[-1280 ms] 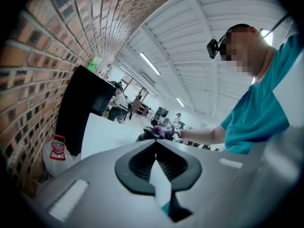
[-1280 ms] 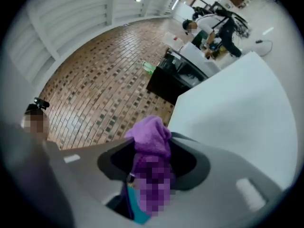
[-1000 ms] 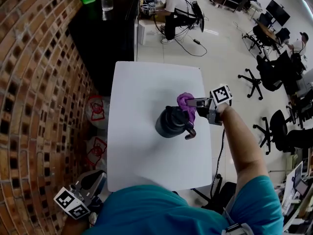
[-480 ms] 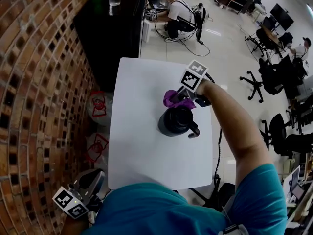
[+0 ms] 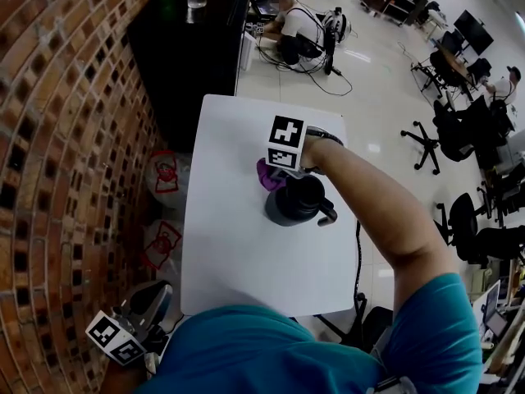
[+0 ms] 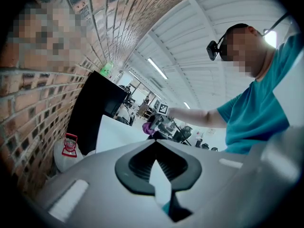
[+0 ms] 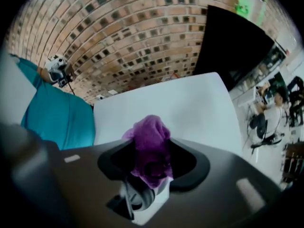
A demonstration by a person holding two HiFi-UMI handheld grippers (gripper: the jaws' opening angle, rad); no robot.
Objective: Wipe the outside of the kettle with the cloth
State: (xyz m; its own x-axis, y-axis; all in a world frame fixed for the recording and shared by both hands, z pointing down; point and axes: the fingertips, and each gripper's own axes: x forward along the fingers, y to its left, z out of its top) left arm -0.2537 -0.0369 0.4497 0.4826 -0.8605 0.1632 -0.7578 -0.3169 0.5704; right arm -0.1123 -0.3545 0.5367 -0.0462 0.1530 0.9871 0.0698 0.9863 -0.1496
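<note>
The dark kettle (image 5: pixel 294 203) stands upright near the middle of the white table (image 5: pixel 230 253), its handle (image 5: pixel 329 214) pointing right. My right gripper (image 5: pixel 271 173) reaches over the kettle's far left side, shut on the purple cloth (image 5: pixel 265 172), which presses against the kettle's upper wall. In the right gripper view the bunched cloth (image 7: pixel 148 137) fills the gap between the jaws of my right gripper (image 7: pixel 151 148); the kettle is not clear there. My left gripper (image 5: pixel 160 298) hangs low beside my body, off the table's near left corner. In its own view the left gripper (image 6: pixel 154 146) is shut and empty.
A brick wall (image 5: pixel 66 138) runs along the left. A black cabinet (image 5: pixel 189 48) with a green item and a bottle stands beyond the table. Bags (image 5: pixel 164 179) lie on the floor at the table's left. A person (image 5: pixel 289 31) sits on the floor; office chairs (image 5: pixel 426 142) stand right.
My right gripper has swept the cloth from the kettle's right side, round its far side, to its far left. The kettle and my left gripper stay where they were.
</note>
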